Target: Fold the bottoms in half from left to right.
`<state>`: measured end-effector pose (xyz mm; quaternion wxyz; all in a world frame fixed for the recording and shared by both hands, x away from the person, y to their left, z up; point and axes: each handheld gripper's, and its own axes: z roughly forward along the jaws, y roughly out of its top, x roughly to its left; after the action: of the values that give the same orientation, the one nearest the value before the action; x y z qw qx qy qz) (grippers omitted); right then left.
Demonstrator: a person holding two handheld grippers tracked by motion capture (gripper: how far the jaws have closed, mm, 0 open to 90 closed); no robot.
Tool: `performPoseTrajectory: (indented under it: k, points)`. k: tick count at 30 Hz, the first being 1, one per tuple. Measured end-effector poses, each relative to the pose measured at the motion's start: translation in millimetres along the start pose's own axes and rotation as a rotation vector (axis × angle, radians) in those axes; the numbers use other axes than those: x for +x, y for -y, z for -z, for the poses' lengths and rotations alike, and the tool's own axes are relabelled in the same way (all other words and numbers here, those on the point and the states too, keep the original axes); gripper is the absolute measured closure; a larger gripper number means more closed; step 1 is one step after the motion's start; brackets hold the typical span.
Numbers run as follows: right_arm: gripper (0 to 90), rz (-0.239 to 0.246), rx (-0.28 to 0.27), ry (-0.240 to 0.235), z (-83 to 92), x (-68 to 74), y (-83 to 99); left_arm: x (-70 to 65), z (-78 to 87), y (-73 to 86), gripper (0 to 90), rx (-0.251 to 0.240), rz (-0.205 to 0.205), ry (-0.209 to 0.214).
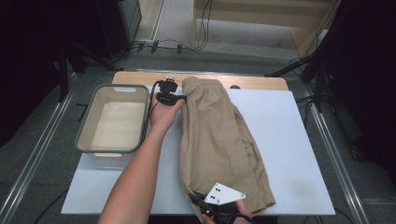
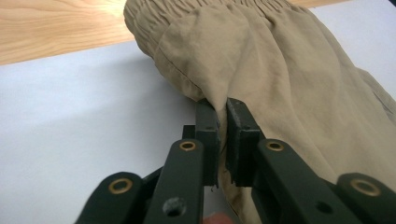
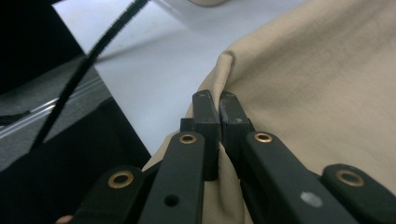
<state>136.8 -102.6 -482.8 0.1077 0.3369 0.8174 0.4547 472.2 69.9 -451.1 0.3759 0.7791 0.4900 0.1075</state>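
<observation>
Both the left gripper (image 2: 217,108) and right gripper (image 3: 218,103) have jaws clamped on the folded tan cotton shorts (image 1: 219,140); lift both evenly toward three o'clock.

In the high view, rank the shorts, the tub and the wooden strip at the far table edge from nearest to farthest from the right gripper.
From the right gripper, at the near table edge:
1. Shorts: pinched in its jaws at the near hem.
2. Tub: left side, mid-table.
3. Wooden strip: along the far edge.
</observation>
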Motion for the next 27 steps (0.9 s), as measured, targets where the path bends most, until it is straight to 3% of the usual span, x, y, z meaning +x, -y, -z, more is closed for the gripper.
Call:
performPoseTrajectory:
  k: [1,3,5,7,11,14,16,20,22,27]
  points:
    - [80.8,-0.005,-0.005,-0.016,-0.6,-0.8,-0.4,-0.3,2.3,1.3,72.0,-0.020,0.013,-0.015]
    - [56.1,-0.008,-0.026,-0.036,0.4,-3.0,-0.7,-1.9,6.5,3.6,51.9,-0.030,0.036,-0.014]
    - [36.4,0.009,-0.034,-0.022,6.2,-7.2,-1.9,-9.1,12.7,6.9,34.9,-0.033,0.006,-0.003]
    - [26.1,0.008,-0.043,-0.022,15.0,-15.2,-2.1,-18.4,20.9,11.3,27.6,-0.049,-0.017,0.029]
    - [16.9,-0.014,-0.053,0.031,35.8,-38.2,0.4,-36.5,39.8,20.3,14.6,-0.080,-0.049,0.115]
    - [15.1,-0.031,-0.069,0.056,50.8,-56.0,3.2,-50.1,58.2,30.3,7.9,-0.108,-0.078,0.184]
    - [12.2,-0.043,-0.070,0.090,62.4,-69.6,6.5,-57.0,67.7,37.0,1.3,-0.121,-0.092,0.194]
    - [8.2,-0.063,-0.055,0.128,77.5,-92.3,13.7,-70.0,90.2,57.6,0.0,-0.146,-0.141,0.238]
    - [0.9,-0.087,-0.056,0.157,84.4,-102.8,18.2,-74.6,99.3,67.0,0.0,-0.152,-0.161,0.250]
    - [0.4,-0.126,-0.047,0.180,100.8,-123.4,29.3,-85.0,120.8,99.8,0.0,-0.152,-0.185,0.305]
